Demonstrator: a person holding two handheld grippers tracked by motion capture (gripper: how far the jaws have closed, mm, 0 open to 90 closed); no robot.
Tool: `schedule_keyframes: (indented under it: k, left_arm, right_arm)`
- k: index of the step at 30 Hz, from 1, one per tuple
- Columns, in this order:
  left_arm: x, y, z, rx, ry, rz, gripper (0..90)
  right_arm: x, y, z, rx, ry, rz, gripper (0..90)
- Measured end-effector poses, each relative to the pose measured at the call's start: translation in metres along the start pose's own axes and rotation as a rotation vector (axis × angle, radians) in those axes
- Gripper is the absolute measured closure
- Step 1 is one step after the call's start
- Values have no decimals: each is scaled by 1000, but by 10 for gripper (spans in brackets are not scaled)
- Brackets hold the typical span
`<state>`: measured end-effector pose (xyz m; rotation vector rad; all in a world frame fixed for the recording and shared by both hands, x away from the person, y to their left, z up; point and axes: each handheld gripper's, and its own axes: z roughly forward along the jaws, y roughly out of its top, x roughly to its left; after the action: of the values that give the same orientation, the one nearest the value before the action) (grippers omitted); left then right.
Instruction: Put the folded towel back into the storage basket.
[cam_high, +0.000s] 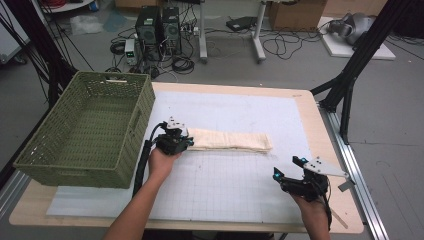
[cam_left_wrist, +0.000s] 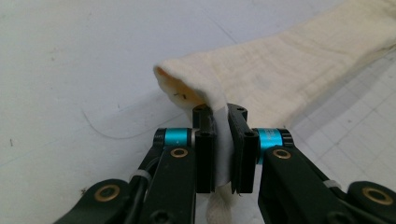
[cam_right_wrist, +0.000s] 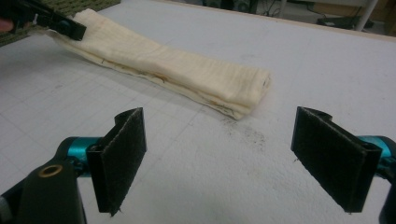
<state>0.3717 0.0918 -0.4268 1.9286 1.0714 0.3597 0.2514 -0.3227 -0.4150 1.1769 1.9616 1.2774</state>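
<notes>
While the left claw pinches one end of the folded cream cloth, its two black jaws are pressed tight on the cloth, and that end curls up just past them. The rest of the cloth lies flat on the white mat, stretching away from the claw. The green basket sits right beside the left claw. The right claw is wide apart, holding nothing, with the cloth's other end near it

Even, soft indoor light; slightly blurry pictures.
</notes>
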Motion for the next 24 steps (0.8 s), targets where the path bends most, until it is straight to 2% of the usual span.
schedule_keyframes:
  k: [4,6,11,15,17,19,21,24]
  left_arm:
    - [0,-9,-5,-9,-3,-10,821]
    - [-2,-11,-9,-11,-6,-4,821]
    - [-2,-15,-15,-14,-4,-11,819]
    - [-3,-16,-18,-22,-5,-14,818]
    - [-5,-17,-20,-26,-8,1,818]
    - [-7,-17,-24,-23,2,47,818]
    - [-9,-16,-26,-27,-3,53,819]
    - [-8,-17,-26,-12,-4,58,818]
  right_arm:
    - [-3,5,6,-1,20,13,165]
    - [-5,9,11,13,23,36,166]
    - [-12,15,33,69,20,20,167]
    - [-15,22,52,91,14,-12,218]
    - [-15,27,58,86,20,-33,250]
    - [-15,29,62,74,21,-41,254]
    - [-16,29,68,82,24,-43,259]
    - [-19,27,80,115,21,-16,260]
